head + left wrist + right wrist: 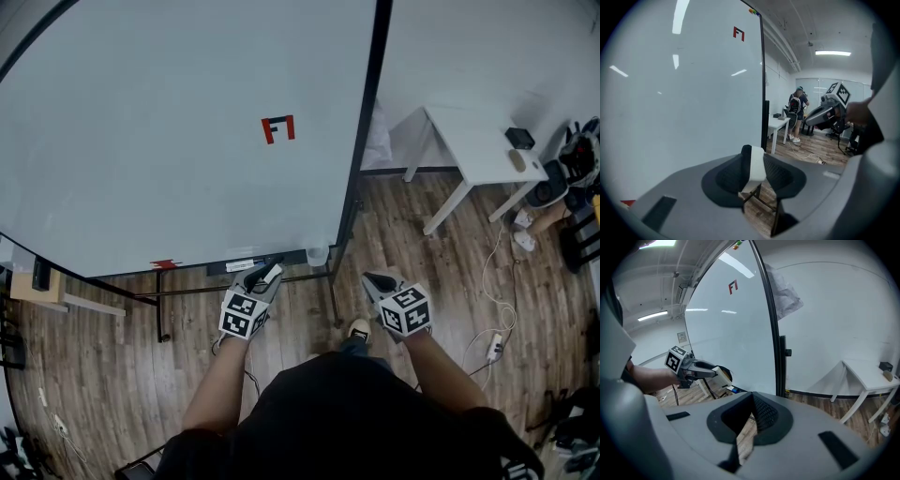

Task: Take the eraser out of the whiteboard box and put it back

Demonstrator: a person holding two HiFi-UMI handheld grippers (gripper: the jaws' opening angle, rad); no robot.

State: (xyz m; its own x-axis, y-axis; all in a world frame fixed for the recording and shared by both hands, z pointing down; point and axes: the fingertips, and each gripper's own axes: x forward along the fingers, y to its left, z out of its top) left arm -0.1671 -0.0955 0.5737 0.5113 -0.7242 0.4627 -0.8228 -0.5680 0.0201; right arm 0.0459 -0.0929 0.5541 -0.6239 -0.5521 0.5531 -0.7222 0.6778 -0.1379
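Just off the whiteboard box (298, 257), my left gripper (752, 161) pinched the eraser (757, 166) edgewise, seemingly ready to slot it back (right gripper (751, 411) closed, empty).

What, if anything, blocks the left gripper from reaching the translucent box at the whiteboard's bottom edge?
Probably yes, it can reach. The left gripper, shut on the black-and-white eraser, sits just beside the translucent box, and nothing shows between them.
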